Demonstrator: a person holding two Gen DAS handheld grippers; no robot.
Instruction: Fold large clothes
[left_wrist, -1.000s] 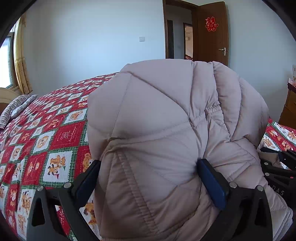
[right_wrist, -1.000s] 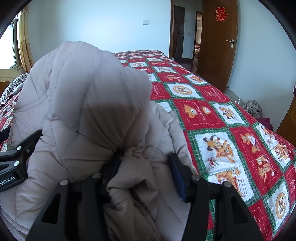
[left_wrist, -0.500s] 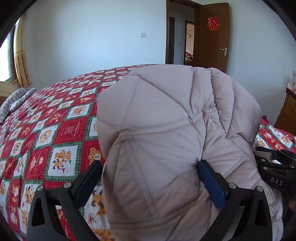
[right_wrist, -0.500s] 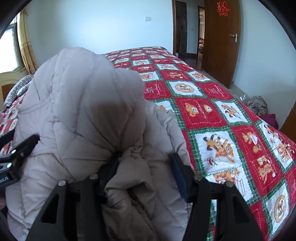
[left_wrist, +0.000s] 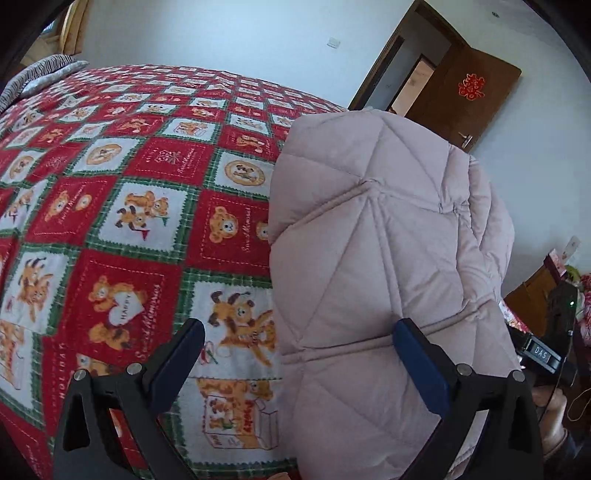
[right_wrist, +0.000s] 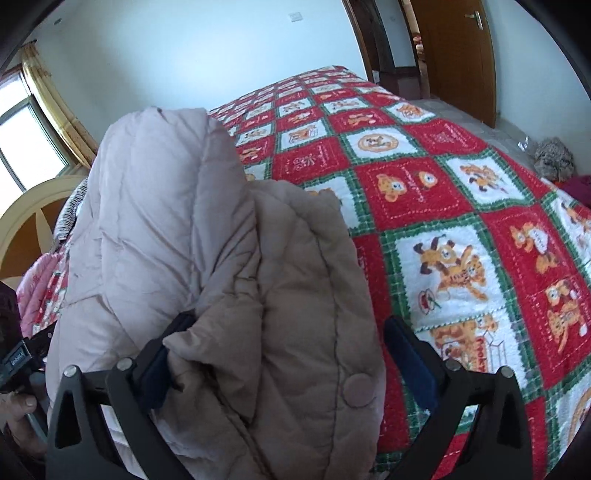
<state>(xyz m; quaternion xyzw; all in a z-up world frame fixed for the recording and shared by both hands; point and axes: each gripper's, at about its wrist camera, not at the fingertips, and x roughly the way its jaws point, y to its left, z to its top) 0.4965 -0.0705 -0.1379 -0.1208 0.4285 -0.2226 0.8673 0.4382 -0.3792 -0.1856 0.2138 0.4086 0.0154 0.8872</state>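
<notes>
Beige puffer jacket (right_wrist: 207, 240) is folded on quilt (right_wrist: 461, 192); right gripper (right_wrist: 284, 350) jaws have just been opening wide, jacket released; left gripper (left_wrist: 295, 354) is spread wide, nothing pinched.

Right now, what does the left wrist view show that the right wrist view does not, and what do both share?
Only the left wrist view: the open door's red paper decoration, a striped pillow, and the left hand-held gripper, open, with the jacket's edge between its jaws.

Only the right wrist view: the window with yellow curtain, the curved headboard, a snap button on the jacket, and the right hand-held gripper, whose jaws have just been opening around a jacket fold.

Both: the puffy beige jacket on the teddy-bear quilt.
</notes>
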